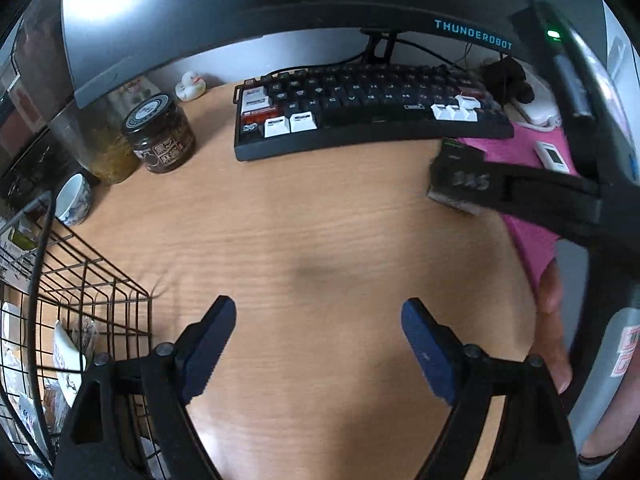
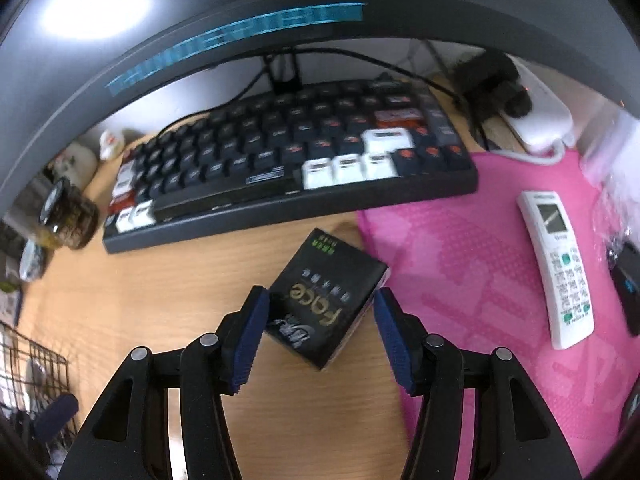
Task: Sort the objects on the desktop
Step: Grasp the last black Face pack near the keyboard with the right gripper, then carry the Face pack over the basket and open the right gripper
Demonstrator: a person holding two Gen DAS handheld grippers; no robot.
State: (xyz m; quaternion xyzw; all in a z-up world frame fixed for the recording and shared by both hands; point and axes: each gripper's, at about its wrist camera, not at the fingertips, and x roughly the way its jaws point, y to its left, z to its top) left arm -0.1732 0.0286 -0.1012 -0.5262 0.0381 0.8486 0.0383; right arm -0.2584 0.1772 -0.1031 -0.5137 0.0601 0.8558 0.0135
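Observation:
A black box (image 2: 328,300) with gold "face" lettering sits askew between my right gripper's (image 2: 322,291) blue pads, which touch its two side corners. The box hangs low over the wooden desk (image 2: 140,300), at the edge of the pink mat (image 2: 460,280); whether it rests on the desk I cannot tell. The left wrist view shows the same box (image 1: 448,160) at the right with a black finger (image 1: 480,182) across it. My left gripper (image 1: 319,302) is open over the bare desk, nothing between its pads. A wire basket (image 1: 92,280) stands at its left.
A black keyboard (image 1: 360,116) lies under the monitor (image 1: 280,8). A dark jar (image 1: 160,136), a glass jar (image 1: 100,152), a small cup (image 1: 74,200) and a toy duck (image 1: 191,86) stand at back left. A white remote (image 2: 556,264) lies on the mat. A person's hand (image 1: 554,320) shows at right.

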